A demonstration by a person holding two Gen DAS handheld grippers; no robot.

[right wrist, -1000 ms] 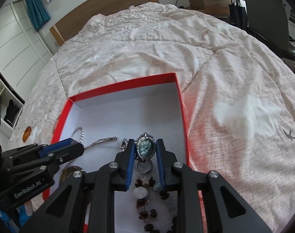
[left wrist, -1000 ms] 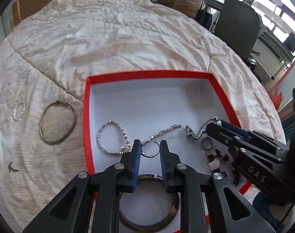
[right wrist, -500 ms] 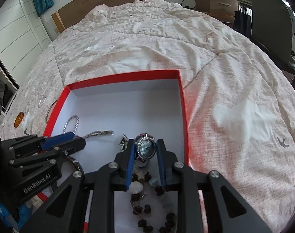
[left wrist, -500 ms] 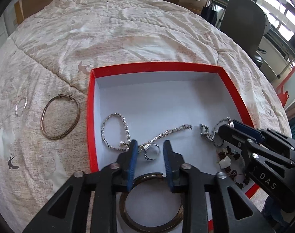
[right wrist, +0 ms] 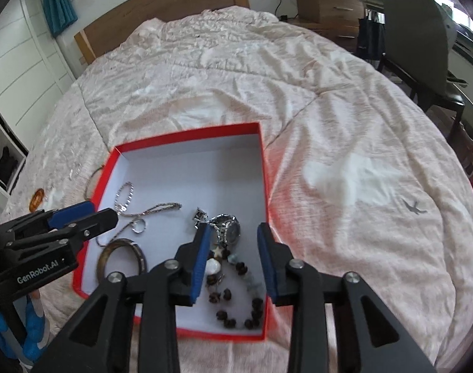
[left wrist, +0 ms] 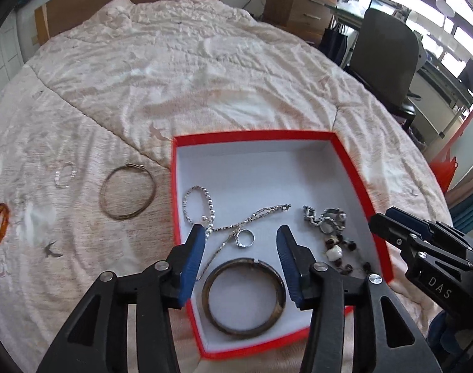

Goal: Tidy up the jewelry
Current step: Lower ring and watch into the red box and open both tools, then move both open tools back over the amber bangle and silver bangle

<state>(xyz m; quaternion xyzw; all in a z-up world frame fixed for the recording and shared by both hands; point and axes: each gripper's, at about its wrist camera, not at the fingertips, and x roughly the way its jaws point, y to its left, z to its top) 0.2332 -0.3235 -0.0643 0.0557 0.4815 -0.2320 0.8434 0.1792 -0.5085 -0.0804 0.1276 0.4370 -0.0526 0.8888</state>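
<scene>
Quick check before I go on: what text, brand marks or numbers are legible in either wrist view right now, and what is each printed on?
"DAS" – white letters on the black body of the right gripper, seen from the left wrist view.
"GenRobot.AI" – white letters on the black body of the left gripper, seen from the right wrist view.
The silver wristwatch in the red-rimmed white box: dial markings too small to read.
Nothing else legible.

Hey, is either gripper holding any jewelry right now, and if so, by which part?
Nothing is held. The left gripper is open above the silver ring, and the right gripper is open by the watch; both lie in the red box.
</scene>
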